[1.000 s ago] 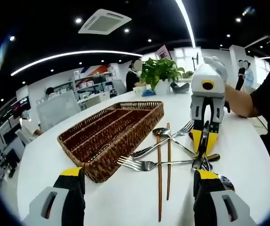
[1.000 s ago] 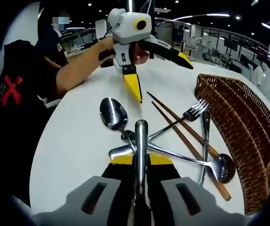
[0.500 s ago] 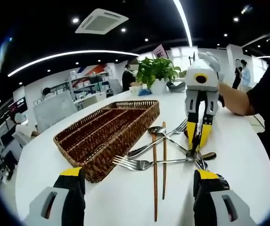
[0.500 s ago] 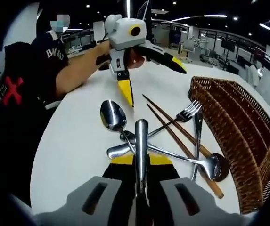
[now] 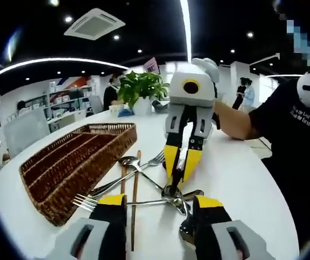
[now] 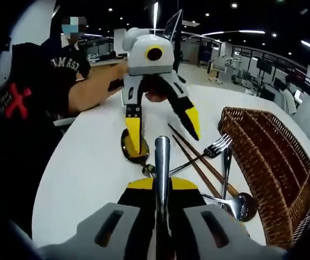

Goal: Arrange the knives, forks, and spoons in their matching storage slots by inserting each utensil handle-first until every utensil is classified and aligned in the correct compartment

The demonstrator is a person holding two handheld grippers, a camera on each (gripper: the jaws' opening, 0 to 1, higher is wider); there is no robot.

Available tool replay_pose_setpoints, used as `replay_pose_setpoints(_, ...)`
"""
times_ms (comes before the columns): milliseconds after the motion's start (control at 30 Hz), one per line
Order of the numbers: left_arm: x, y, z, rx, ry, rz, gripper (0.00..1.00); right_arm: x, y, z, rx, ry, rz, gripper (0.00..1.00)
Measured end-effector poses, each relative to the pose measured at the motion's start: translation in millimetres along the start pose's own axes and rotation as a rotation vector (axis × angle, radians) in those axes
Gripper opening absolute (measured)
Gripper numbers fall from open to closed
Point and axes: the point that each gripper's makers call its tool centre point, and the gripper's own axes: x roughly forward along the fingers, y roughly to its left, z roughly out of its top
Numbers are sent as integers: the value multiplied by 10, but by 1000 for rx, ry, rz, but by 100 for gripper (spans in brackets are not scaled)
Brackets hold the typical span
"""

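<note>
Steel handle of a utensil (image 6: 162,162) sits clamped in my right gripper (image 6: 162,187), while my left gripper (image 6: 163,127) hangs wide open just ahead, over a spoon (image 6: 131,151)

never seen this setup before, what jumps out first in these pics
In the right gripper view, the right tool is shut on a steel utensil handle rising up the middle. Facing it, the left tool hangs open over the crossed pile of spoons, forks and brown chopsticks on the white table. The empty wicker tray lies beside the pile.
</note>
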Motion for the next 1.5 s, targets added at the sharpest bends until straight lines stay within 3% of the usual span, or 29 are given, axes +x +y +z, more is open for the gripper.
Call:
replay_pose_setpoints(133,60,-81,15,-1,3,-33,25,-7,86,59,-18,-26,35,6)
replay_pose_setpoints(233,62,-132,12,11,5,-62,15,-9,69,78,-24,-25,23,6)
replay_pose_setpoints(500,24,-153,87,11,-29,-75,15,-20,81,110,-22,-41,34,6)
replay_pose_setpoints(700,18,-182,96,41,-21,-75,14,-26,94,112,-26,-42,36,7)
replay_pose_setpoints(867,-25,-171,150,56,-43,-60,13,-45,66,168,-78,-67,12,8)
replay_pose_setpoints(1067,8,-232,196,70,-59,-80,13,41,128,186,-129,-52,6,9)
replay_pose_setpoints(1133,13,-243,209,92,-59,-75,13,27,123,189,-123,-44,-2,9)
replay_pose_setpoints(1233,-21,-236,310,80,-111,-78,13,-35,97,228,-98,-59,-5,8)
replay_pose_setpoints(1500,-52,-271,388,78,-146,-90,13,-94,128,290,-44,-64,11,8)
